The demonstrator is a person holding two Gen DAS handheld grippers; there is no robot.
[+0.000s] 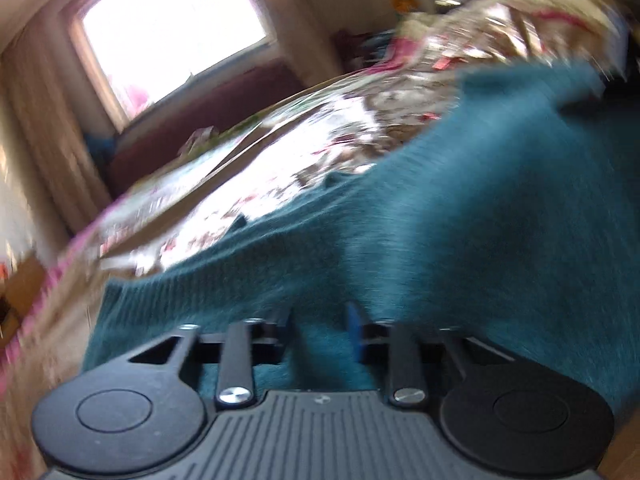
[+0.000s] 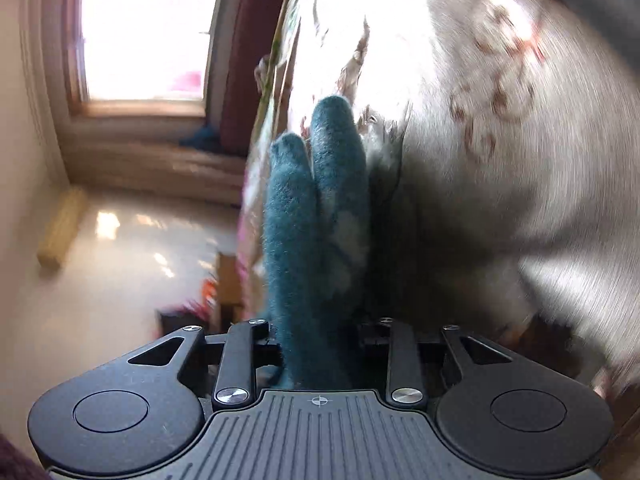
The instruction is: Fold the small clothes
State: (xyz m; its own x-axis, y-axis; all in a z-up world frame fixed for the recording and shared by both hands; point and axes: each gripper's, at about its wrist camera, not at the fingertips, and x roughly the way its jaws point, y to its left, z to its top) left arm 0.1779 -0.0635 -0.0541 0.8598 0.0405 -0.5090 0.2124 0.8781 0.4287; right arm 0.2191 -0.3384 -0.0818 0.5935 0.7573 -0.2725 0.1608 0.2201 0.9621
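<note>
No writing could be read in either blurred view. The left hand-held gripper (image 1: pixel 320 320) was clamped fully onto the hem of the teal sweater (image 1: pixel 460 208), which lay spread on the floral bedspread (image 1: pixel 280 160). The right hand-held gripper (image 2: pixel 320 336) had closed narrowly on a bunched fold of that sweater (image 2: pixel 316 220), held up against the bedspread (image 2: pixel 500 140).

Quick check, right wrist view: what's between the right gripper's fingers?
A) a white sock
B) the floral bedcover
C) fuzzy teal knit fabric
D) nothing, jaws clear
C: a bunched fold of the teal knit garment runs up out of the right gripper, which is closed on it, with the floral bedcover behind.
</note>
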